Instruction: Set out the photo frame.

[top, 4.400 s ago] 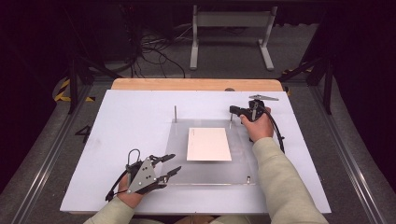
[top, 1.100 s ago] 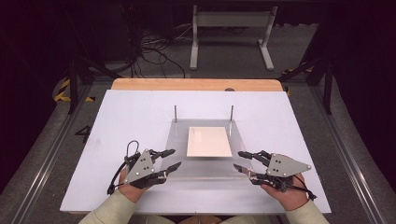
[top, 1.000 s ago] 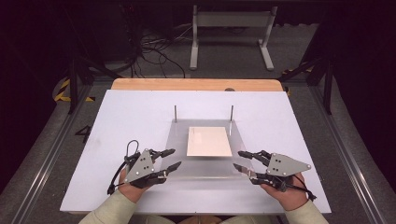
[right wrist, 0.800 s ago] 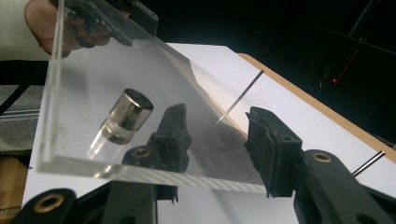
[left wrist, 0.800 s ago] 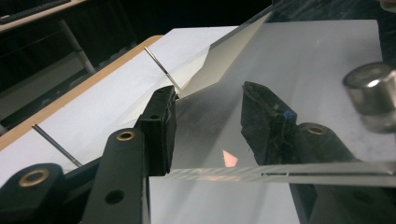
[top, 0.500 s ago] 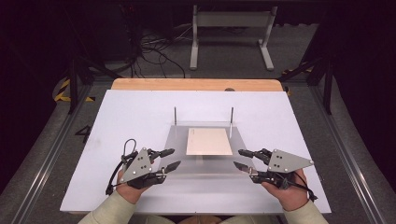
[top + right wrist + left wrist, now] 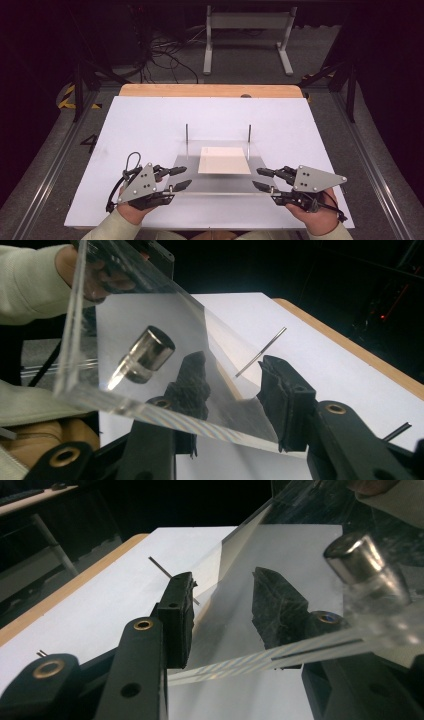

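A clear acrylic plate [image 7: 220, 183] lies over the white board, its near edge lifted and its far edge by two thin upright rods [image 7: 187, 134] [image 7: 249, 134]. A cream sheet [image 7: 224, 160] shows at the plate's middle; I cannot tell whether it is on or under it. My left gripper [image 7: 182, 178] [image 7: 220, 610] holds the near left corner and my right gripper [image 7: 258, 178] [image 7: 232, 385] the near right corner. Each has one jaw in front of the plate and one behind. Both pairs of jaws have just been closing on it. A metal cylinder [image 7: 357, 560] [image 7: 147, 352] is fixed under each corner.
The white board [image 7: 150, 120] covers a wooden table whose far edge [image 7: 210, 90] shows. Cables and a white stand [image 7: 247, 35] sit on the dark floor beyond. Metal rails run along both sides of the table.
Both grippers have risen a little, raising the plate's near edge off the board. Several seconds ago the right hand was at the far right rod; now it is at the near right corner.
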`<state>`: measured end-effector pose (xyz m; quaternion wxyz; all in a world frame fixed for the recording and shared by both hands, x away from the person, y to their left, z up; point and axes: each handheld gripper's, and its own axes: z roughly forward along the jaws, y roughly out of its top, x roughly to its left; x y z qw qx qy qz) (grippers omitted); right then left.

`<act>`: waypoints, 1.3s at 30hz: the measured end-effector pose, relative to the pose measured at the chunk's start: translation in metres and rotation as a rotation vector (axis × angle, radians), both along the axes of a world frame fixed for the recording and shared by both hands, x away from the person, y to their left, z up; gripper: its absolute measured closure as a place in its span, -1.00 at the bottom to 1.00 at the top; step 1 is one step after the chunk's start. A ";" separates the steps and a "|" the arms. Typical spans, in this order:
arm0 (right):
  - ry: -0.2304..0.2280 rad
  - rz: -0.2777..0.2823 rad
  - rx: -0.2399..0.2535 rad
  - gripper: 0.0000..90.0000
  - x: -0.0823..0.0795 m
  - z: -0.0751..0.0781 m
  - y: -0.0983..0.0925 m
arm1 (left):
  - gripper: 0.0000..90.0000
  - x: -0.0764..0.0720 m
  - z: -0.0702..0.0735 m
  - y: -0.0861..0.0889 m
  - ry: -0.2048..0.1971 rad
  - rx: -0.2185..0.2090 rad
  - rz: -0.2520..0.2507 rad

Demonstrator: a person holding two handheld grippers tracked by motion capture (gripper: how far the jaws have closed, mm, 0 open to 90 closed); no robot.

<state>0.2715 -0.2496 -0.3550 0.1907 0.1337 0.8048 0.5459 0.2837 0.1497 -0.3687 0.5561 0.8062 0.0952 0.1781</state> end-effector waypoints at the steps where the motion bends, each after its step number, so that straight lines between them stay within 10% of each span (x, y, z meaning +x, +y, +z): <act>1: 0.008 0.001 0.003 0.33 -0.001 0.001 0.000 | 0.31 0.000 0.001 0.000 0.003 0.000 -0.006; 12: -0.007 0.005 0.030 0.33 0.001 0.007 0.000 | 0.21 0.003 0.006 -0.001 0.025 -0.057 0.027; 19: -0.029 -0.002 0.049 0.34 0.007 0.013 0.002 | -0.23 0.010 0.004 0.008 0.045 -0.099 0.106; 39: -0.102 -0.111 0.179 0.22 0.047 0.033 -0.001 | -0.31 0.026 -0.015 0.035 0.105 -0.100 0.247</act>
